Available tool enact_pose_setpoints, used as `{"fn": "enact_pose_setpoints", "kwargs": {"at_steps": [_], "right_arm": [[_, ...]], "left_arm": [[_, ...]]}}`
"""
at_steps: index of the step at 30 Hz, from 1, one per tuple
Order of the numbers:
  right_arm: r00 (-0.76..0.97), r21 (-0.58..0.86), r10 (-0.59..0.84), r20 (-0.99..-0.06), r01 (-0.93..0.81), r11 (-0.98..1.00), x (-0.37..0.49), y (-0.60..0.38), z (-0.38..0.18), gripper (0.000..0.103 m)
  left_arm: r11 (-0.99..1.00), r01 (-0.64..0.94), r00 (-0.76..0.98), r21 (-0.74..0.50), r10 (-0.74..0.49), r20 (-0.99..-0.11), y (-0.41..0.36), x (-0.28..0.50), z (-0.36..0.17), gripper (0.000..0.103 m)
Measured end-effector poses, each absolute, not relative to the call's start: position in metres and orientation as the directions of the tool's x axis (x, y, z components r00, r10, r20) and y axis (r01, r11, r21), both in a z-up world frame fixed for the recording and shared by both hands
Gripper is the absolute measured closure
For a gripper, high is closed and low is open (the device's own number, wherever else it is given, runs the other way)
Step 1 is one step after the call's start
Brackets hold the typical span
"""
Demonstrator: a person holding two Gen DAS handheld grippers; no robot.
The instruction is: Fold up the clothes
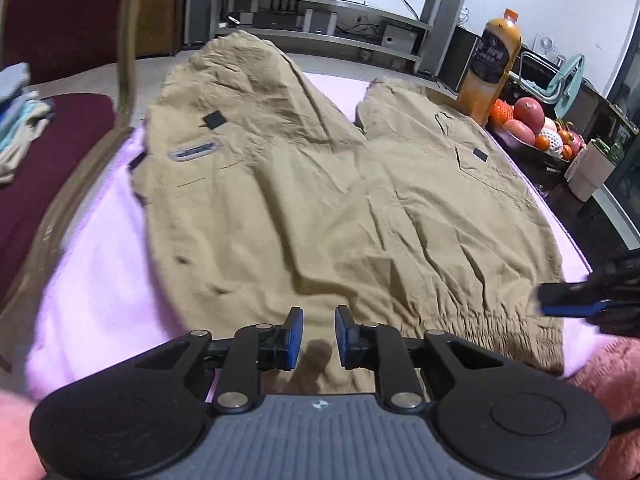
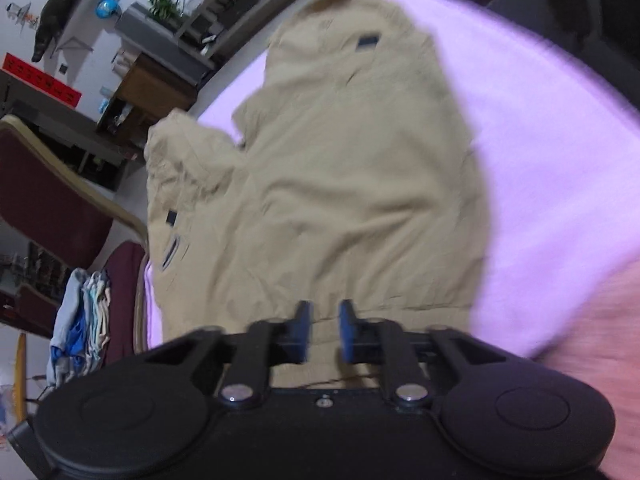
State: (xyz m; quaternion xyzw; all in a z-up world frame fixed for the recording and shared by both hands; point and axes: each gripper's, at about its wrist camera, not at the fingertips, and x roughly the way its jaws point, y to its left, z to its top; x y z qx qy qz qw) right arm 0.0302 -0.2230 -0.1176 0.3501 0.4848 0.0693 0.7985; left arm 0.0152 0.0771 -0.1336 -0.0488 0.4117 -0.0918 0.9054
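Observation:
A pair of khaki trousers lies spread flat on a pink cloth, legs pointing away, elastic waistband nearest me. My left gripper is open and empty, just above the waistband's left part. My right gripper is open and empty over the waistband; it also shows in the left wrist view at the right edge of the waistband. In the right wrist view the trousers fill the middle, blurred by motion.
A maroon chair with a stack of folded clothes stands at the left. An orange juice bottle and a bowl of fruit stand at the far right. A pink sleeve is at the near right.

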Motion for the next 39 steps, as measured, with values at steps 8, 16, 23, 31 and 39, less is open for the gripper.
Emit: {"fn": "enact_pose_setpoints", "kwargs": {"at_steps": [8, 16, 23, 31, 39], "right_arm": [[0.467, 0.671, 0.566, -0.68, 0.084, 0.737, 0.05, -0.177, -0.151, 0.09], [0.498, 0.591, 0.44, -0.748, 0.196, 0.783, 0.039, -0.21, -0.157, 0.103], [0.534, 0.493, 0.277, -0.799, 0.317, 0.81, 0.022, -0.239, -0.151, 0.103], [0.588, 0.514, 0.274, -0.761, 0.288, 0.808, 0.013, -0.253, -0.098, 0.096], [0.75, 0.517, 0.256, -0.61, 0.131, 0.846, 0.036, -0.289, 0.013, 0.085]], "left_arm": [[0.989, 0.117, 0.589, -0.09, -0.142, -0.796, 0.072, 0.026, -0.16, 0.095], [0.996, 0.082, 0.577, 0.038, -0.016, -0.816, 0.068, 0.02, -0.165, 0.094], [0.998, 0.058, 0.576, 0.04, -0.001, -0.817, 0.075, 0.02, -0.164, 0.094], [0.998, 0.062, 0.638, 0.017, -0.026, -0.77, 0.076, 0.009, -0.124, 0.092], [0.992, 0.118, 0.74, -0.052, -0.122, -0.662, 0.052, 0.035, -0.05, 0.085]]}}
